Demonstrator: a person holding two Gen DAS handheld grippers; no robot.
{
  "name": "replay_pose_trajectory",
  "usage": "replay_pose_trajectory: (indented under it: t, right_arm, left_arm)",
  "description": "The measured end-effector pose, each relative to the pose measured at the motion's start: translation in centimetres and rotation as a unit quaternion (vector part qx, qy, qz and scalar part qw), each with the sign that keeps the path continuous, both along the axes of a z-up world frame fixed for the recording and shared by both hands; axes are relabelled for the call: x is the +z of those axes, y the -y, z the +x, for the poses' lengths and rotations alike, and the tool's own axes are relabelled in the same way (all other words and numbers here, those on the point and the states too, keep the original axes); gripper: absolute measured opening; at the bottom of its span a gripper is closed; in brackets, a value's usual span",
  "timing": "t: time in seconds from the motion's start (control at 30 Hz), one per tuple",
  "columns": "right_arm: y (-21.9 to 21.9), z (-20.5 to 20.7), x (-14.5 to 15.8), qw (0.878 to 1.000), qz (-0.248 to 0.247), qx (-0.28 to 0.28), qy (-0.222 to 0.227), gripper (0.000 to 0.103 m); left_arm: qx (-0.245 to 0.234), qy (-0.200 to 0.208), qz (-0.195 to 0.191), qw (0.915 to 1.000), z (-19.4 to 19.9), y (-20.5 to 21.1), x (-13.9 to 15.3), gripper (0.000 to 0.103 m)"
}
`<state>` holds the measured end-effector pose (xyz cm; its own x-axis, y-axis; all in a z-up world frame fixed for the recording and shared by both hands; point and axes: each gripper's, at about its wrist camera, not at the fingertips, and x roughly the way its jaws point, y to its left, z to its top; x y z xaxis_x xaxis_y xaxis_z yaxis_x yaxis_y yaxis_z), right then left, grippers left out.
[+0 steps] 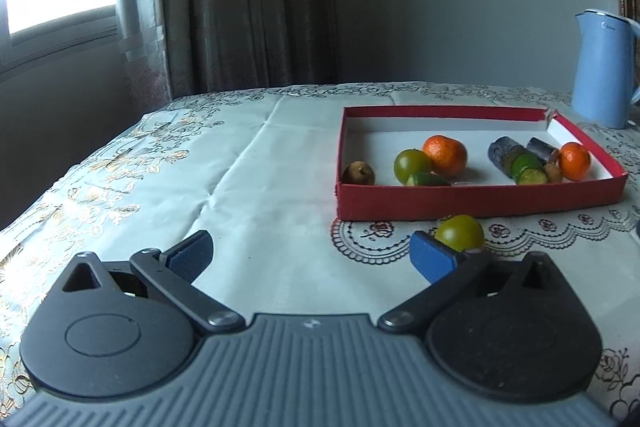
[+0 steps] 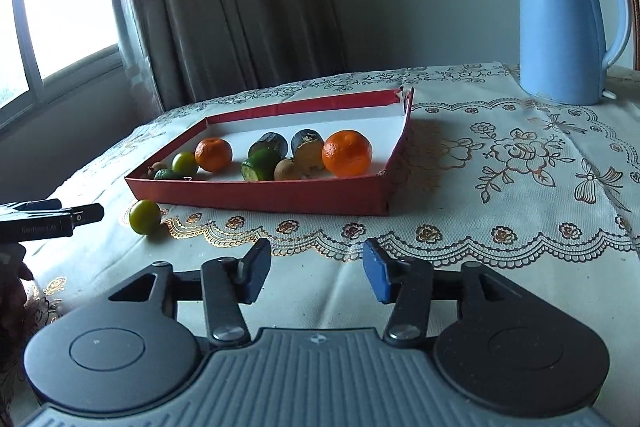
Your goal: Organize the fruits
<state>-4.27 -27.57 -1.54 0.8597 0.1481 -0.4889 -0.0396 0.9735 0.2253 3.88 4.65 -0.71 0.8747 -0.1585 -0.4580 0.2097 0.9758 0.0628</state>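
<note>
Both pairs of blue-padded fingers stand apart and hold nothing. Those of the left gripper (image 1: 310, 257) are spread wide, low over the cloth-covered surface (image 1: 260, 187), and those of the right gripper (image 2: 316, 275) show a narrower gap with only bare lace cloth between the pads.

One round green-yellow fruit (image 1: 459, 233) lies loose on the surface, just outside the near wall of the shallow red cardboard tray with a white floor (image 1: 480, 201). In the left wrist view it sits just beyond the right-hand pad (image 1: 434, 261), not between the two. In the right wrist view the same fruit lies to the near left of the tray, close to the tip of the left gripper.

Inside the tray lie two orange tangerines (image 2: 346, 152), a second green fruit (image 2: 185, 163), cut green cucumber pieces (image 2: 259, 165), small brown fruits (image 2: 287, 169) and two dark cylindrical pieces (image 2: 269, 143). A tall blue electric kettle (image 2: 564, 27) stands far right, well apart.

The step in hand appears to be collecting the last loose fruit. Next, the left gripper would probably need to shift right so the fruit sits between its pads, close gently since it can roll, then lift it over the near wall.
</note>
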Motion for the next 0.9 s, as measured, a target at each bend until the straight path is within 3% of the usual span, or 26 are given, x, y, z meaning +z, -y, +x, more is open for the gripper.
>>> replay_pose_trajectory:
  t: [0.13, 0.37, 0.53, 0.9]
  right_arm:
    - [0.1, -0.2, 0.2, 1.000, 0.003, -0.004, 0.005, 0.071]
    - [0.3, 0.2, 0.0, 1.000, 0.010, -0.004, -0.009, 0.073]
    - [0.5, 0.2, -0.1, 1.000, 0.018, -0.002, -0.012, 0.073]
    - [0.5, 0.1, -0.1, 1.000, 0.021, 0.005, -0.010, 0.073]
  left_arm:
    - [-0.047, 0.007, 0.002, 0.9989, -0.8, 1.0, 0.3, 0.103]
    - [-0.083, 0.016, 0.062, 0.9945, -1.2, 5.9, 0.6, 0.103]
    - [-0.098, 0.006, 0.082, 0.9918, -0.7, 9.2, 0.4, 0.103]
    - [-0.048, -0.073, 0.069, 0.9938, 2.5, 10.6, -0.6, 0.103]
